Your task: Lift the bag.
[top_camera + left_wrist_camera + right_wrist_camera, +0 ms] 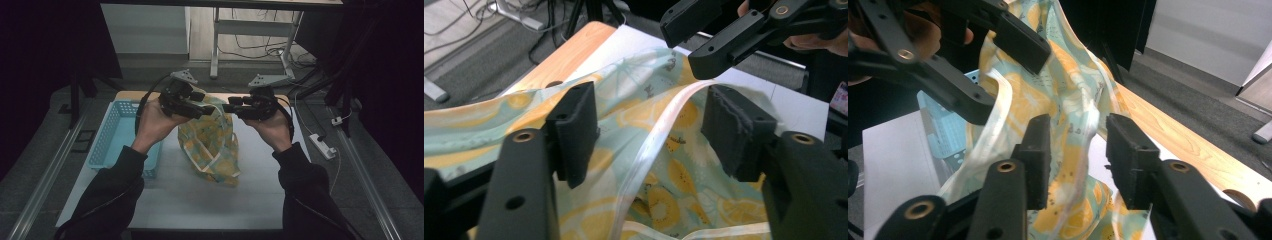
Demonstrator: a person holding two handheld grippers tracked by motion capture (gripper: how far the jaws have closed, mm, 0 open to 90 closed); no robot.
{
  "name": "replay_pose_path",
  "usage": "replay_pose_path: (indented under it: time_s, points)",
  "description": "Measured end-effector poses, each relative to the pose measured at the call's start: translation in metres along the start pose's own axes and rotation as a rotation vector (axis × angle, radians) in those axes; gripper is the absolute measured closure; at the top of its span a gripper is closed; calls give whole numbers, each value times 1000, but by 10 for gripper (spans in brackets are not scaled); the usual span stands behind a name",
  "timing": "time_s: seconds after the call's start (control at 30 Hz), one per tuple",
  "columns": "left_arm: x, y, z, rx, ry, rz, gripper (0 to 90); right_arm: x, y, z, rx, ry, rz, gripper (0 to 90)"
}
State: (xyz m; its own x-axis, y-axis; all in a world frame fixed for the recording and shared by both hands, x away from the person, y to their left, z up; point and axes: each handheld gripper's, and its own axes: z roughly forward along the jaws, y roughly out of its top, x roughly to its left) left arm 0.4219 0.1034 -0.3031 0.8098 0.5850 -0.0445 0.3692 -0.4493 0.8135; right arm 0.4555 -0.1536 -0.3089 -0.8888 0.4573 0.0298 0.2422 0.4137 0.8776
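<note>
Both claws, left (pixel 206 109) and right (pixel 229 107), hang open with jaws astride the bag's (pixel 210 145) top edge, pads not pressing, so the bag slumps mid-counter beside the basket (pixel 112 135) at the left edge.

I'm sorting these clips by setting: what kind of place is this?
Probably a lab or workshop recording station, not a home: a white-topped table ringed by dark curtains, a power strip and loose cables on the grey floor, and a metal table frame behind.

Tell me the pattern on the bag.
The bag has yellow citrus slices on pale green, with whitish trim; clearest in the left gripper view.
</note>
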Motion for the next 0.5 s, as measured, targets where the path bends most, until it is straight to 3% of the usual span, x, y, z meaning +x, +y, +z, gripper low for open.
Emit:
replay_pose_path:
  time_s: [0.2, 0.5]
  points:
    - [-7, -12, -10, -19, -26, -18, 200, 4, -3, -4, 0, 8, -4, 533]
    - [-31, -27, -31, -5, -10, 39, 79, 13, -10, -14, -9, 20, -24, 417]
